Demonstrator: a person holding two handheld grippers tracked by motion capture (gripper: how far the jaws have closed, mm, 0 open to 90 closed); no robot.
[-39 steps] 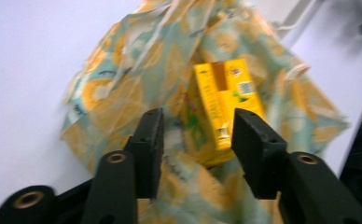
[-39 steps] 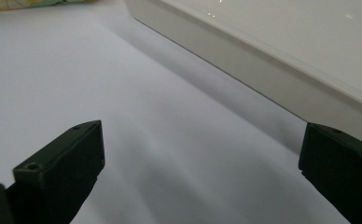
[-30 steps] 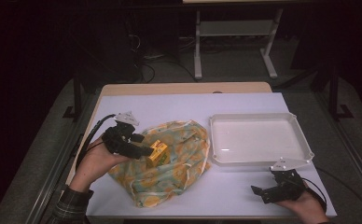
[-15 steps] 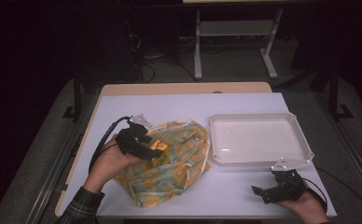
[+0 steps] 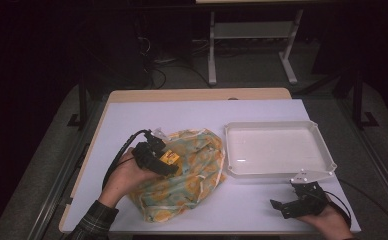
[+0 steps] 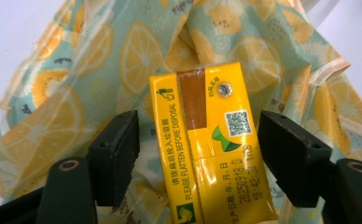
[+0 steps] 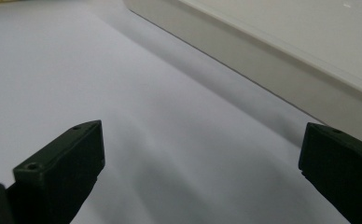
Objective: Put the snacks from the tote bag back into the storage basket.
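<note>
A yellow drink carton [image 5: 171,158] [image 6: 207,140] lies lengthwise on a crumpled lemon-print cloth bag [image 5: 197,167] [image 6: 123,51] left of the table's middle. My left gripper [image 5: 173,166] [image 6: 198,135] straddles the carton. Its jaws have just been closing a little, but a strip of cloth still shows between the left pad and the carton, so the grip reads as open. My right gripper [image 5: 282,207] [image 7: 202,144] rests low at the front right, jaws wide open over bare table, nothing between them.
A shallow white tray [image 5: 277,125] [image 7: 263,60] sits at the right, just beyond the right gripper. The white tabletop [image 5: 132,125] has bare room behind and left of the bag. A metal stand [image 5: 252,30] is on the floor beyond the table.
The left hand has moved right and down over the bag, carrying the carton from just above the cloth onto it. The right hand stays put.
</note>
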